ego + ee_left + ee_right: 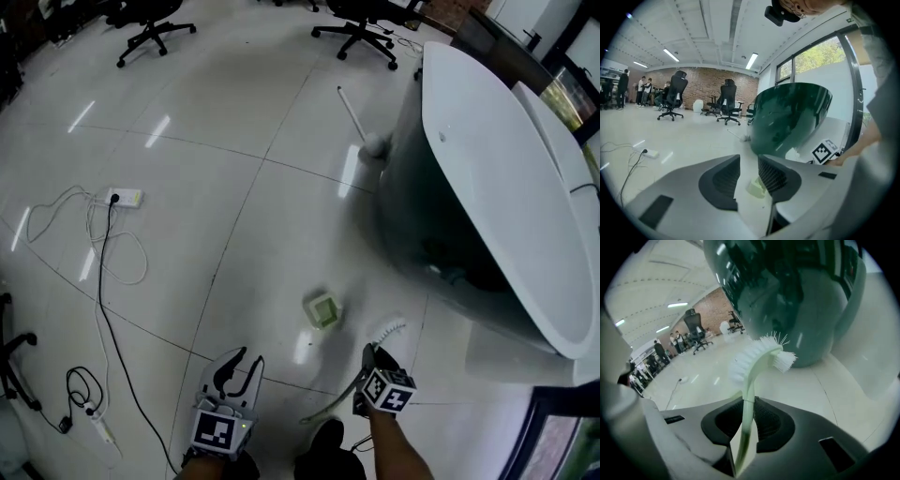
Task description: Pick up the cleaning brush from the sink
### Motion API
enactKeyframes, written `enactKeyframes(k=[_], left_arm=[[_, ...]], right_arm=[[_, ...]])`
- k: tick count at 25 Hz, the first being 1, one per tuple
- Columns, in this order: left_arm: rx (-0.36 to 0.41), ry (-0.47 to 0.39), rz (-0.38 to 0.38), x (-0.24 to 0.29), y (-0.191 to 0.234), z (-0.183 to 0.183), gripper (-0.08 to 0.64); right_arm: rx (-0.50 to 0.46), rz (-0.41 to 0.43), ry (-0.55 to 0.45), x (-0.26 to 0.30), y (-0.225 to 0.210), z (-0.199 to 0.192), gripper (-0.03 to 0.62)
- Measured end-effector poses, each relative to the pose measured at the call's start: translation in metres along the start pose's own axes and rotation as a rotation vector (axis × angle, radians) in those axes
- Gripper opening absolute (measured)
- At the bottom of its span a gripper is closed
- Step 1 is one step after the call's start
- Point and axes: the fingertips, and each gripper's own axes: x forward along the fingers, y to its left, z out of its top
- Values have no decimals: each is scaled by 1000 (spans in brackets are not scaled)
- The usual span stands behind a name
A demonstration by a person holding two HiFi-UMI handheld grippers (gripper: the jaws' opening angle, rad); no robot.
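My right gripper [371,353] is shut on the cleaning brush [387,330] and holds it above the floor, in front of the sink. The brush has a pale green handle and white bristles; in the right gripper view its handle runs between the pads of my right gripper [749,412] and the brush's head [757,355] sticks out ahead. The sink [506,141] is a large tub, dark green outside and white inside; it fills the background as the sink [787,296]. My left gripper [240,362] is open and empty at the lower left; my left gripper [749,171] frames only floor.
A small pale green square holder [323,309] sits on the floor between the grippers and the sink, also seen as the holder [757,187]. A white long-handled tool [360,125] leans by the tub. A power strip [126,197] with cables lies left. Office chairs [150,28] stand far back.
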Motion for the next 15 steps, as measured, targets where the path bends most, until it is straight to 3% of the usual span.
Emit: enactKeyframes(k=[3,7,11,15], left_arm=[[-33,4,34,-56,-3,53,103],[9,-33,47,-127,-5,153,91],[94,-38,39,-211,-19,246,89],[97,-75,-2,-305,-45,323,87]], right_arm=[[-9,95,-99,-81,59,78,49],[-39,197,-194,-197,130,167,49],[-78,252,-274,-329,201,227,49],[-118,260,-375,-470,261,276,49]])
